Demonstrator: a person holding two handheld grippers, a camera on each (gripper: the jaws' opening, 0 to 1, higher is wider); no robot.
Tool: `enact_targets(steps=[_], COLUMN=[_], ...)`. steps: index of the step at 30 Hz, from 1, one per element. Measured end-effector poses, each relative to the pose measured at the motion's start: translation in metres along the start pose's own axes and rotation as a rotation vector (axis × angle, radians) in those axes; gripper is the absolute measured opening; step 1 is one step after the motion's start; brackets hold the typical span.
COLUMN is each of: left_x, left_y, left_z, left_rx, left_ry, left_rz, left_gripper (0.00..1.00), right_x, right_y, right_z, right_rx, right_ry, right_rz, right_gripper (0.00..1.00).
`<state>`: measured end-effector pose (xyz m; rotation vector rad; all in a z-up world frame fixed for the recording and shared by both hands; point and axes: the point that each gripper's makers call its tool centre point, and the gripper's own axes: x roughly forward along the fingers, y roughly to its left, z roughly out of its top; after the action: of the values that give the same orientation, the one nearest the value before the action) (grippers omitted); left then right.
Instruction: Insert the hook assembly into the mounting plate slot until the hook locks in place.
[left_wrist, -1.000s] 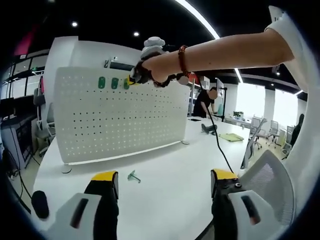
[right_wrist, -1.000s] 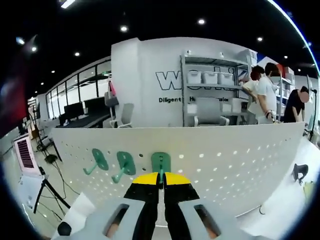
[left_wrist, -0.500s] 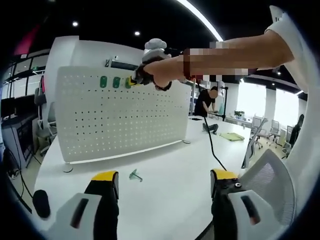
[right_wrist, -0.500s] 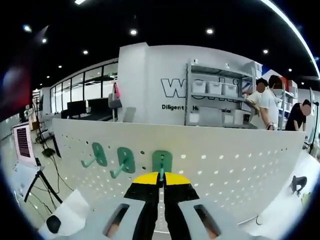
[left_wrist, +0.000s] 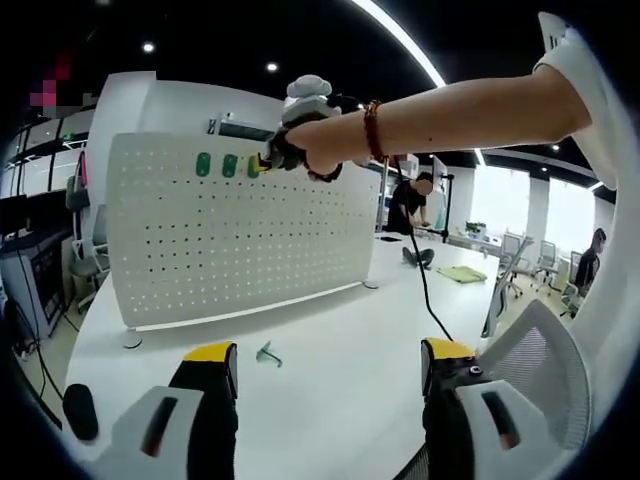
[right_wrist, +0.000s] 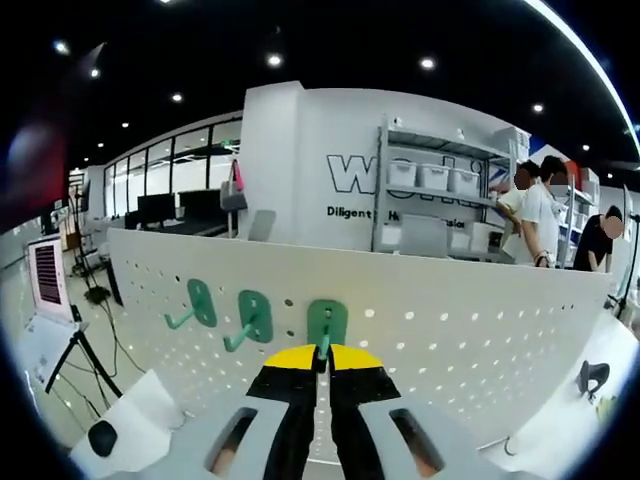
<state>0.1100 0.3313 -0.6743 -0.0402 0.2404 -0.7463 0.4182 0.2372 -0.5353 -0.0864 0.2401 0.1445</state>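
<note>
While right gripper (right_wrist: 322, 362) presses third green hook (right_wrist: 326, 326) against white pegboard (right_wrist: 480, 330), fingers closed on hook stem. Two green hooks (right_wrist: 228, 310) already mounted just left. Left gripper (left_wrist: 325, 365): fingers apart, empty, above white surface (left_wrist: 330, 340); spare hook (left_wrist: 267, 353) lying there. Step: seating hook in slot. Next, judged: push until locked, then release.

The third hook's (right_wrist: 326, 325) prong (its lower end) hides between the right hand-held gripper's (right_wrist: 321, 360) tips.
</note>
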Motion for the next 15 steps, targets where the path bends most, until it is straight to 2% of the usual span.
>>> enact_targets(steps=[13,15], left_x=[-0.0034,-0.0028], left_y=[0.0023,0.0019], left_z=[-0.0026,-0.0031], left_rx=[-0.012,-0.009], left_ry=[-0.001,0.004], left_rz=[0.007,0.005], left_gripper=[0.76,0.76], right_x=[-0.0024,-0.0023], right_y=[0.001,0.0011], right_z=[-0.0008,-0.0007], right_rx=[0.021,0.048], right_ry=[0.002,0.006], right_rz=[0.003,0.004], right_gripper=[0.02,0.02])
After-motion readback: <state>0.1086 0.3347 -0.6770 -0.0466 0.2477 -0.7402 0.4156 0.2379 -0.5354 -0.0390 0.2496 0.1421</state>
